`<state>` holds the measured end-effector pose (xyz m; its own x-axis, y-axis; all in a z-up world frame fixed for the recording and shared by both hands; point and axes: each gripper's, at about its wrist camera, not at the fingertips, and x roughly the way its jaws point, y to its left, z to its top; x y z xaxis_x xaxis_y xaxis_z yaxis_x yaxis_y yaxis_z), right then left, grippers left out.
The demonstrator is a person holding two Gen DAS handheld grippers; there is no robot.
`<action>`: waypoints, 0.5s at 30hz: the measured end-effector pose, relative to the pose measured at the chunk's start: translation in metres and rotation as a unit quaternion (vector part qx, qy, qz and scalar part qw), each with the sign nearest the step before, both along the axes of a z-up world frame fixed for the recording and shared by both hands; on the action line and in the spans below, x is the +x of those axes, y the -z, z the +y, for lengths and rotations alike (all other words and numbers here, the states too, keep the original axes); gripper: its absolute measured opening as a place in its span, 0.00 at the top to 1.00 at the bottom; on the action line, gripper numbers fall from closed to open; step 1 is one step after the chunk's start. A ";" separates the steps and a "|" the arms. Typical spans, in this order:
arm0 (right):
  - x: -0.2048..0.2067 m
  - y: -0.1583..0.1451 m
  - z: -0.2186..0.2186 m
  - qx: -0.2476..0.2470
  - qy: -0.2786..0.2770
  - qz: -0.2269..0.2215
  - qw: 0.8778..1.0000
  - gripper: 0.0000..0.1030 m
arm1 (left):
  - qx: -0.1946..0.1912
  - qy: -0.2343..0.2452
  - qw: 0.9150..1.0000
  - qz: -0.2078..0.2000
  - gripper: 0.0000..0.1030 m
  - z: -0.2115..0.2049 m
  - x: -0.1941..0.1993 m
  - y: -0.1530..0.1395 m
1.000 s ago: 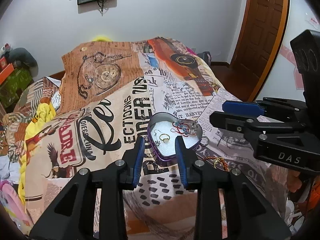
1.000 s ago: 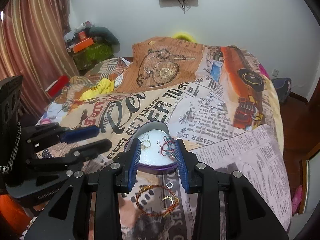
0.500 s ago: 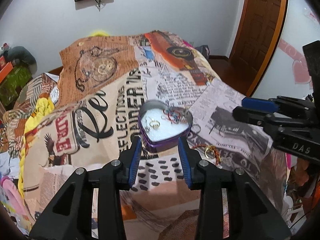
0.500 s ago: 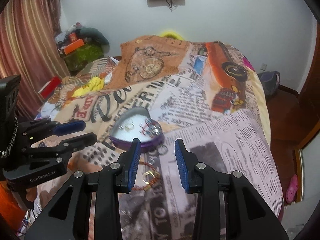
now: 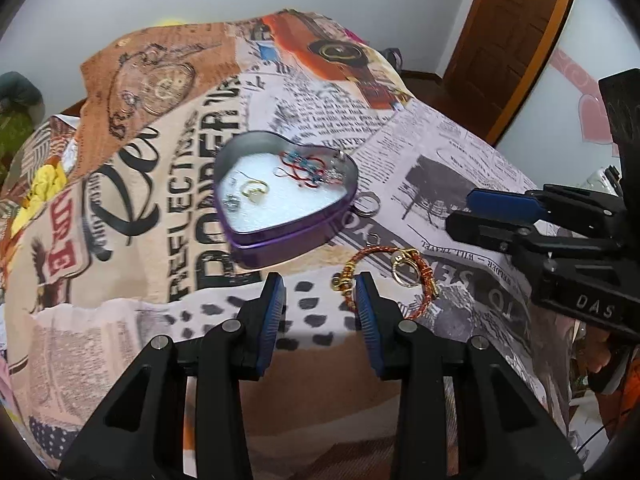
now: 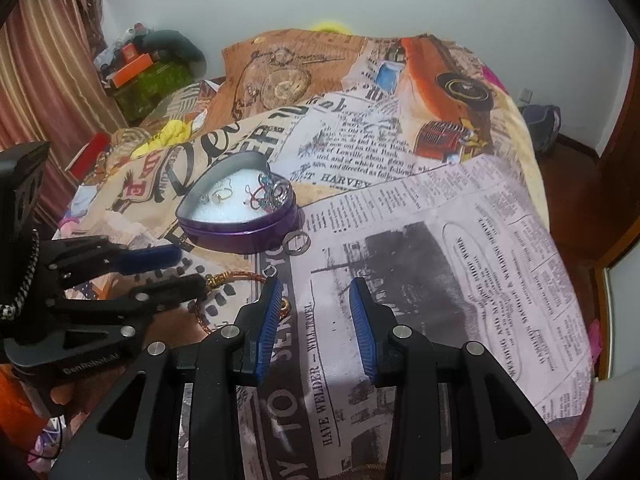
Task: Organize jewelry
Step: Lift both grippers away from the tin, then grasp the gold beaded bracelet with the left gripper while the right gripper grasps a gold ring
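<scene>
1. Both my grippers are parted wide and hold nothing: my left gripper (image 5: 320, 300) hangs above the bedspread (image 5: 168, 184) just short of the purple heart tin (image 5: 280, 200), and my right gripper (image 6: 314, 304) hovers over the newsprint panel beside it.
2. The tin sits mid-bed, lid off, with a gold ring (image 5: 253, 191) and a red-and-blue tangle (image 5: 306, 170) already on its white pad.
3. Loose pieces lie outside it toward the near edge: a silver ring (image 5: 368, 204) touching the tin's wall, a tiny link (image 5: 372, 238), and a red-gold bangle (image 5: 384, 280) with a gold ring (image 5: 404, 266) on it.
4. I judge I'm between pickups; next I should lower one gripper onto the bangle, pinch its rim, and carry it into the tin.
</scene>
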<state>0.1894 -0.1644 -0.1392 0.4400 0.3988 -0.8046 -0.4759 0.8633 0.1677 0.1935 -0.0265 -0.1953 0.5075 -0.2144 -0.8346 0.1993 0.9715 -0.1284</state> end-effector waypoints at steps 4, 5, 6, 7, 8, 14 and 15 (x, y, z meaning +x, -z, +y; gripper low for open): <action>-0.001 0.006 -0.002 0.003 0.001 0.007 1.000 0.69 | -0.010 0.007 1.000 0.011 0.64 -0.006 0.006 0.009; -0.001 0.007 -0.003 0.004 0.002 0.009 1.000 0.69 | -0.009 0.008 1.000 0.008 0.65 -0.007 0.005 0.009; -0.001 0.008 -0.004 0.004 0.003 0.011 1.000 0.69 | -0.010 0.010 1.000 0.006 0.71 -0.007 0.005 0.009; 0.000 0.009 -0.005 0.005 0.004 0.013 1.000 0.69 | -0.012 0.014 1.000 0.007 0.80 -0.008 0.005 0.009; 0.000 0.010 -0.006 0.007 0.006 0.015 1.000 0.69 | -0.015 0.015 1.000 0.007 0.83 -0.008 0.005 0.009; -0.001 0.010 -0.006 0.011 0.006 0.022 1.000 0.69 | -0.022 0.013 1.000 0.002 0.91 -0.005 0.002 0.006; -0.003 0.009 -0.006 0.011 0.005 0.021 1.000 0.69 | -0.022 0.012 1.000 -0.001 0.91 -0.004 0.001 0.005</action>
<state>0.1867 -0.1702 -0.1485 0.4099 0.4122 -0.8137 -0.4591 0.8641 0.2065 0.1946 -0.0305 -0.1998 0.5042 -0.2632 -0.8225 0.2227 0.9598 -0.1706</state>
